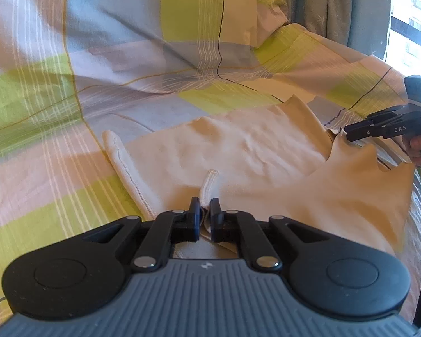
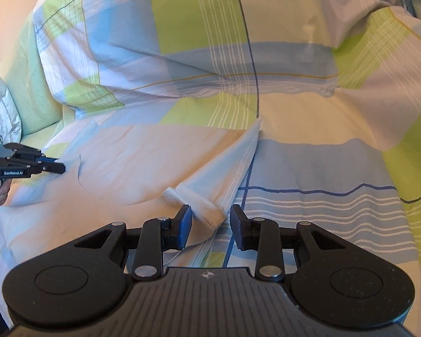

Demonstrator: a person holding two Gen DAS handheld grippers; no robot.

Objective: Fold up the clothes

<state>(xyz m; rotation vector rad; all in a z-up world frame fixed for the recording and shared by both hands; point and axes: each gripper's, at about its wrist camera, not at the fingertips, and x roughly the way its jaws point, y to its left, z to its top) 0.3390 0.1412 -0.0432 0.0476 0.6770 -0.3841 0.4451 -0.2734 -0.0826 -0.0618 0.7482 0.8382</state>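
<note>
We work on a checked bedspread [image 1: 132,64], curtain [image 1: 336,8] behind it. On the bedspread lies a cream garment [image 1: 238,151]; our left gripper [image 1: 205,210] pinches its hem, our right gripper [image 2: 210,224] stands released beside it.

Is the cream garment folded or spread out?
Partly folded: the cream garment lies mostly flat on the checked bedcover, one hemmed edge turned over.

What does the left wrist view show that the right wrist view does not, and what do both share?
Only the left wrist view shows the window, the grey curtain and the left tongs shut on a hem of the cream garment. Only the right wrist view shows a white cushion and the right tongs open over a stitched hem. Both share the garment on the checked bedding.
</note>
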